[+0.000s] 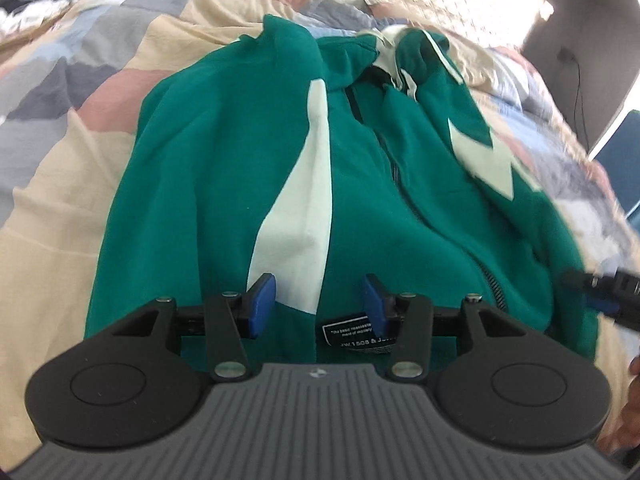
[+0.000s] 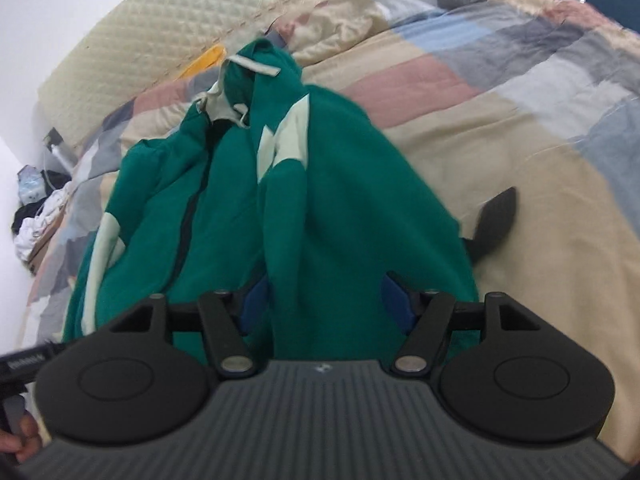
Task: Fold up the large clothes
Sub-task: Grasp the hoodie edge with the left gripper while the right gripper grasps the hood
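A green zip-up hooded jacket (image 1: 224,168) with pale mint panels lies front side up on a patchwork quilt, hood at the far end. My left gripper (image 1: 318,306) hovers over its near hem with blue pads apart and nothing pinched; a black label (image 1: 348,334) shows between them. In the right wrist view the same jacket (image 2: 344,200) is bunched into a long fold. My right gripper (image 2: 326,306) straddles that fold with jaws wide and cloth lying between them, the left pad partly hidden by it. The right gripper's tip (image 1: 600,288) shows blurred at the jacket's right edge.
The quilt (image 1: 72,184) covers the bed on all sides of the jacket. A quilted cream headboard (image 2: 160,28) stands behind it. Loose clothes are piled by the wall (image 2: 32,224). A hand (image 2: 20,440) holding the other gripper shows at the lower left.
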`<state>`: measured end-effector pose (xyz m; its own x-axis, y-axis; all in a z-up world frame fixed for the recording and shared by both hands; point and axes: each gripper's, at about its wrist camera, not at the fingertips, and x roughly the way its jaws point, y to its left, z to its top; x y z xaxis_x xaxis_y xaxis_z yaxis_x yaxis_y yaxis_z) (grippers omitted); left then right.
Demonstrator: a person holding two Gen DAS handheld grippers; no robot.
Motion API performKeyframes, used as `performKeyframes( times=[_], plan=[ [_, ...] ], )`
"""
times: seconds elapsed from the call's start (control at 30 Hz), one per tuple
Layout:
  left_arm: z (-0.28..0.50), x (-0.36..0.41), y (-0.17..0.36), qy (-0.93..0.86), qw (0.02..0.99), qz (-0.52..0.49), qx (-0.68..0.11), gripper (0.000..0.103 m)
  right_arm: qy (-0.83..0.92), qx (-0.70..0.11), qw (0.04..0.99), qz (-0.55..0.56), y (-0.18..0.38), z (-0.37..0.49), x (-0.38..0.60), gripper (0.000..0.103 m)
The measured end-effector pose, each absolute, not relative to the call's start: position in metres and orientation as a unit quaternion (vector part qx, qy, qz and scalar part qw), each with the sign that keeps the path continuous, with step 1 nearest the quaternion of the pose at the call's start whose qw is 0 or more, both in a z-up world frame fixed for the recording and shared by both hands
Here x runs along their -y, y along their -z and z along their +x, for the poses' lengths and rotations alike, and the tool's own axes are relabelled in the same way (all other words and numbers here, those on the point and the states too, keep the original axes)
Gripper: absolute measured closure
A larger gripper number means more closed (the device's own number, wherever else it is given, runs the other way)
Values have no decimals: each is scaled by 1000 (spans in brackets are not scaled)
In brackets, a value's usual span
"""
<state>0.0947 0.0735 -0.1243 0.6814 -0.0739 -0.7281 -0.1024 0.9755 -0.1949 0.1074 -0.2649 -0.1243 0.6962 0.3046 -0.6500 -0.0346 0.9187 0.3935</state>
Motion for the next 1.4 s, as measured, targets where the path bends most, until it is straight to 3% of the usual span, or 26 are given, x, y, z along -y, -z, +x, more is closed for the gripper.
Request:
performKeyframes(
  times=[0.13,0.2,0.27,0.4,0.57,0.9,1.1,1.4],
  plan=[
    [103,-64,133,-19,912,-92,-400,49,-97,-380,907,151,131,112,255,38],
    [109,-61,137,-24,912,-87,-401,49,-93,-382,909,138,133,115,252,44],
    [113,-58,140,-31,912,-81,-402,51,-85,-384,911,123,135,117,251,60],
    [114,-59,143,-59,913,-62,-400,82,-84,-384,910,131,137,118,256,81],
    [108,-77,134,-68,915,-90,-387,96,-77,-363,920,128,128,110,260,93],
    [113,-168,78,-174,920,-111,-333,99,5,-285,951,119,83,117,297,96],
    [145,-255,46,-260,903,-104,-327,99,51,-245,958,137,45,171,344,96],
    [221,-362,13,-382,879,-45,-283,99,117,-186,974,47,-2,292,405,96]
  ],
)
